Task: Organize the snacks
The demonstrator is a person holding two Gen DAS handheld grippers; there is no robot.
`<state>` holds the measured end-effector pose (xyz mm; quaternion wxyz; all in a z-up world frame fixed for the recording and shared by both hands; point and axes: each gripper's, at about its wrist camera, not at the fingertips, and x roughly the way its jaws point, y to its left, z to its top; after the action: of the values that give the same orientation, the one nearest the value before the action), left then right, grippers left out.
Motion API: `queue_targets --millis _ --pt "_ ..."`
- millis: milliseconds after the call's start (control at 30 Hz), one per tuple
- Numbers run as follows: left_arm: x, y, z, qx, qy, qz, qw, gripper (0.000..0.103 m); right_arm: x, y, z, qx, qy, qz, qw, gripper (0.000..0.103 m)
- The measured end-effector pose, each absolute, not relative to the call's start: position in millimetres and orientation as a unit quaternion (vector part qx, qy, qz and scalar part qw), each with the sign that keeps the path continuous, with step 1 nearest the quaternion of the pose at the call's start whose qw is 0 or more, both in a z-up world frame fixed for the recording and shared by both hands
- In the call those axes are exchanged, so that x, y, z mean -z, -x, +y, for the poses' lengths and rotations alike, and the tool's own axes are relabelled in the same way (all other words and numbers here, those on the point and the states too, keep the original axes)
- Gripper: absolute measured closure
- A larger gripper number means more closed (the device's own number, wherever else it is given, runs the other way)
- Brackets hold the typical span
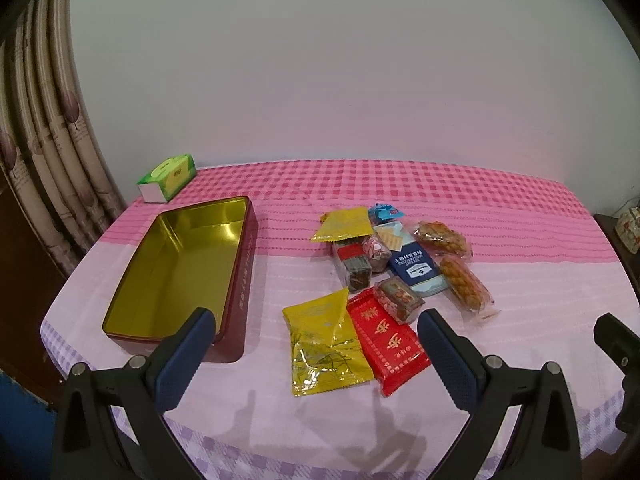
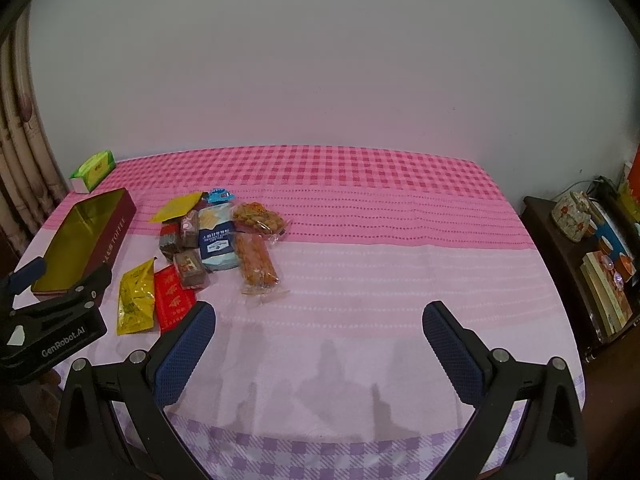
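Note:
An open dark-red tin point(image 1: 240, 280) point(image 2: 116, 236) with a gold, bare inside sits at the table's left. A pile of wrapped snacks lies to its right: a yellow packet point(image 1: 324, 348) point(image 2: 136, 300), a red packet point(image 1: 386, 344) point(image 2: 174, 300), a blue-and-white pack point(image 1: 416, 268) point(image 2: 216, 240), orange pastries in clear wrap point(image 1: 464, 284) point(image 2: 256, 264), and brown cakes. My left gripper point(image 1: 316, 320) hovers open just before the yellow and red packets, holding nothing. My right gripper point(image 2: 320, 312) is open over bare cloth, right of the pile.
A green tissue box point(image 1: 168, 176) point(image 2: 94, 170) stands at the far left corner. The table has a pink and lilac checked cloth point(image 2: 360, 208) against a white wall. Curtains hang at left. A dark side cabinet point(image 2: 568, 264) with a jar and books stands at right.

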<state>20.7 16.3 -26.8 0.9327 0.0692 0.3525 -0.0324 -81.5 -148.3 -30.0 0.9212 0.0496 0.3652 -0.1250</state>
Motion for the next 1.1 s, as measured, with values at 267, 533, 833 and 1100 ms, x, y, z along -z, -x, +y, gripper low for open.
queue_targets --millis 267,533,833,1100 --pt "28.3 -19.1 17.0 0.023 -0.092 0.339 0.936 0.000 30.2 80.9 -147.4 0.122 -0.050 0.368 0.920 0.000" --pt "30.5 -20.5 15.5 0.026 -0.096 0.343 0.934 0.000 31.6 80.1 -143.4 0.117 -0.045 0.370 0.920 0.000" --pt "21.4 -37.8 9.3 0.027 -0.084 0.337 0.937 0.000 32.8 80.1 -146.6 0.124 -0.050 0.368 0.920 0.000" --pt "26.6 -49.2 8.1 0.030 -0.067 0.347 0.935 0.000 38.3 78.0 -149.0 0.123 -0.050 0.373 0.918 0.000"
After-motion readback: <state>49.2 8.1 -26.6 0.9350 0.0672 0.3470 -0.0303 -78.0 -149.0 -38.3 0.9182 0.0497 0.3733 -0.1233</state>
